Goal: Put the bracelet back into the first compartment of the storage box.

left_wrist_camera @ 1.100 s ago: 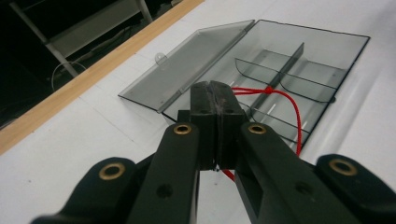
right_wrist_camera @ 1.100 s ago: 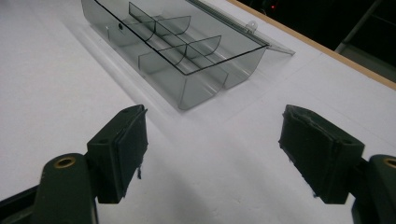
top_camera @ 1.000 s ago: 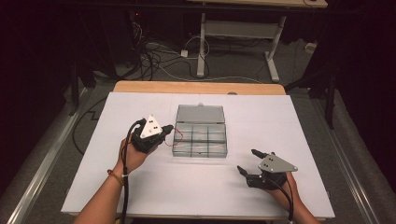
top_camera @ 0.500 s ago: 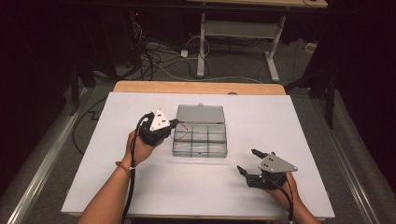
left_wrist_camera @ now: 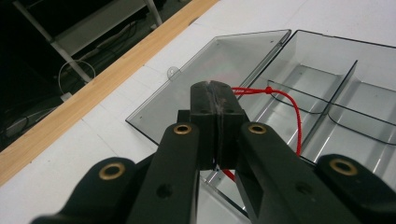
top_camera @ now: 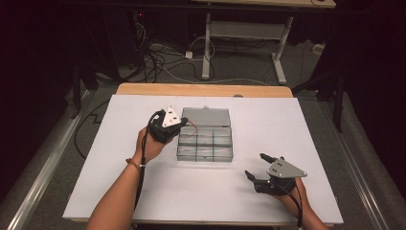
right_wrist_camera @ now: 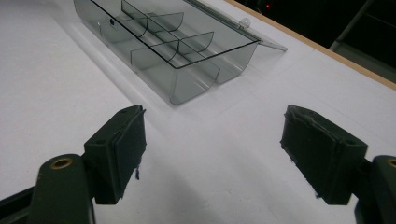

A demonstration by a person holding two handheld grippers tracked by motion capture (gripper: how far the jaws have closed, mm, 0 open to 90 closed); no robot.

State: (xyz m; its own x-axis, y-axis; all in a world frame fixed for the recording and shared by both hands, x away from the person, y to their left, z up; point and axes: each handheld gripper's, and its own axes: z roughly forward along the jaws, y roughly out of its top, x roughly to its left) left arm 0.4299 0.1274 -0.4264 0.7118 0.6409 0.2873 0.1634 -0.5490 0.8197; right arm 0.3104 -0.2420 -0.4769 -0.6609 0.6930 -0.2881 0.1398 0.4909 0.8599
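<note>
A clear plastic compartment box point(top_camera: 205, 143) lies open mid-table, its lid point(top_camera: 206, 116) folded flat behind it. My left gripper point(top_camera: 179, 125) hovers at the box's left rear corner, shut on a thin red cord point(top_camera: 192, 127). In the left gripper view the jaws of that gripper point(left_wrist_camera: 215, 86) are pressed together, and the red cord point(left_wrist_camera: 286, 101) loops out from them over the empty compartments point(left_wrist_camera: 337, 95) and lid point(left_wrist_camera: 219, 60). My right gripper point(top_camera: 255, 165) rests low at the front right of the table. It point(right_wrist_camera: 212, 130) is open with nothing between its pads, facing the box point(right_wrist_camera: 187, 60).
The white tabletop point(top_camera: 306, 129) has a wooden strip point(top_camera: 201, 89) along its far edge. Beyond it the floor is dark, with cables point(top_camera: 163, 57) and a desk frame point(top_camera: 244, 33). Bare table surface lies left, right and in front of the box.
My left hand has carried the gripper and red cord rightward, from beside the box to over its left rear corner. The right gripper has stayed put.
</note>
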